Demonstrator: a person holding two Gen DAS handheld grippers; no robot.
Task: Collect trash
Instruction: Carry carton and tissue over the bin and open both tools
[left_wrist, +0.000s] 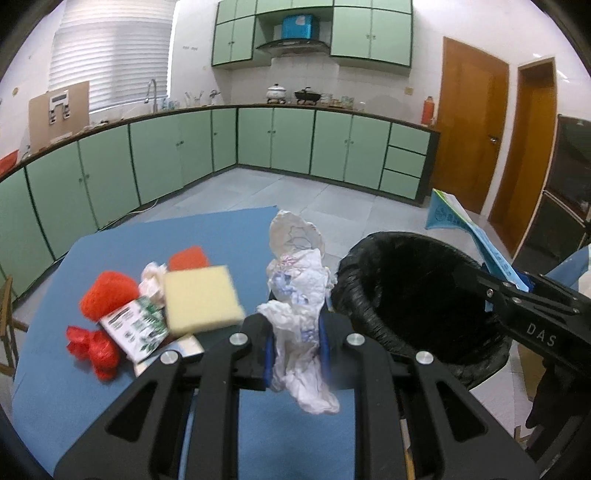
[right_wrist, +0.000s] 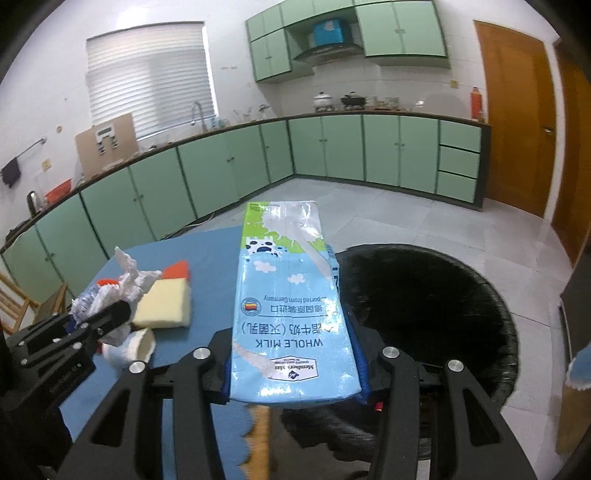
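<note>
My left gripper (left_wrist: 295, 350) is shut on a crumpled white plastic bag (left_wrist: 295, 288) and holds it above the blue table (left_wrist: 207, 229), just left of the bin. My right gripper (right_wrist: 295, 369) is shut on a flattened blue milk carton (right_wrist: 291, 295) and holds it at the left rim of the black-lined trash bin (right_wrist: 428, 306). The bin also shows in the left wrist view (left_wrist: 417, 295), with the carton (left_wrist: 476, 236) over its far right rim. On the table lie a yellow sponge (left_wrist: 201, 297), a red mesh wad (left_wrist: 107, 291), a red plastic bag (left_wrist: 94, 349) and a green-printed box (left_wrist: 136, 328).
Green kitchen cabinets (left_wrist: 159, 158) run along the left and far walls. Wooden doors (left_wrist: 469, 125) stand at the right. A wooden chair (left_wrist: 5, 325) stands left of the table. A small white cup (right_wrist: 142, 345) lies on the table by the left gripper (right_wrist: 92, 325).
</note>
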